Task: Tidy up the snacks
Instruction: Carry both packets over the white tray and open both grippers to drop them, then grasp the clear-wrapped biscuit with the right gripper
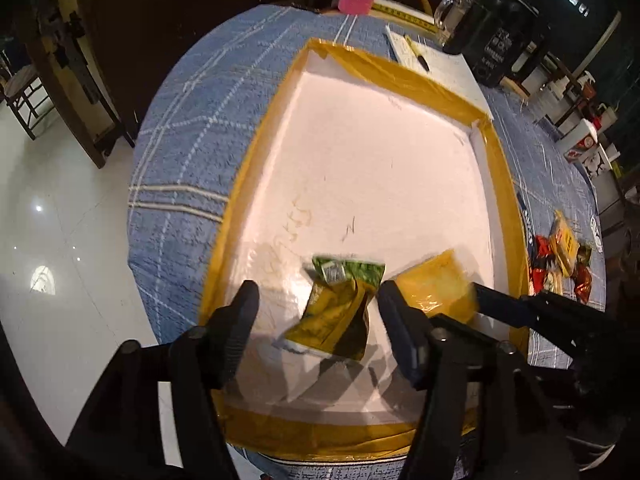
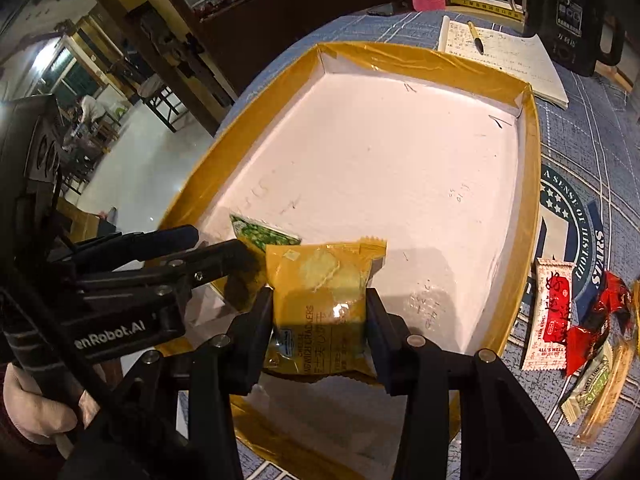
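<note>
Right tool [image 2: 320, 320] clamping yellow cracker packet [image 2: 320, 304], left tool [image 1: 316, 308] wide above green packet [image 1: 340, 304], tray [image 1: 496, 184].

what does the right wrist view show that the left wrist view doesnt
Only the right wrist view shows the right gripper shut on the yellow cracker packet with its printed label, and the white wrapper in the snack pile. Only the left wrist view shows the left gripper open, the green packet loose between its fingers. Both show the white tray with its yellow taped rim, the notebook and pen.
</note>
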The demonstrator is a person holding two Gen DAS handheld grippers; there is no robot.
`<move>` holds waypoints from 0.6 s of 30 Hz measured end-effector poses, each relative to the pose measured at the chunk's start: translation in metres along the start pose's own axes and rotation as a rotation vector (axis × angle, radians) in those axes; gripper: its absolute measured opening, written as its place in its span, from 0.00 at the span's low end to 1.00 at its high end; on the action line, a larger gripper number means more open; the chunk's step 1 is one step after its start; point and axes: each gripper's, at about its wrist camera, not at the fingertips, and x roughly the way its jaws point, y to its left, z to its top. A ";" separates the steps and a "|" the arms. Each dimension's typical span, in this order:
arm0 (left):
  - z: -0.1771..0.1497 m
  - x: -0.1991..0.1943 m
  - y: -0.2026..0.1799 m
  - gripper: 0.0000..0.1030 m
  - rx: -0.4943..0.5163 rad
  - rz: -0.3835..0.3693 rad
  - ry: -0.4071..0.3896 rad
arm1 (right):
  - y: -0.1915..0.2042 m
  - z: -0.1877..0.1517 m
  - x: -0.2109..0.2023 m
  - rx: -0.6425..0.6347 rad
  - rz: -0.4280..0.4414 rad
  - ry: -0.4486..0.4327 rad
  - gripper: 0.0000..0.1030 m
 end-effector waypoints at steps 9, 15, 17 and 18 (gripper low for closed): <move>0.006 -0.022 -0.033 0.66 0.052 0.056 -0.068 | -0.012 -0.001 -0.039 0.033 0.035 -0.093 0.45; -0.002 -0.046 -0.058 0.66 0.026 0.012 -0.131 | -0.072 -0.018 -0.081 0.217 0.058 -0.166 0.42; -0.005 -0.052 -0.070 0.66 0.033 -0.006 -0.138 | -0.106 -0.029 -0.098 0.288 0.046 -0.163 0.32; -0.008 -0.054 -0.079 0.66 0.041 -0.015 -0.141 | -0.122 -0.036 -0.106 0.313 0.037 -0.165 0.31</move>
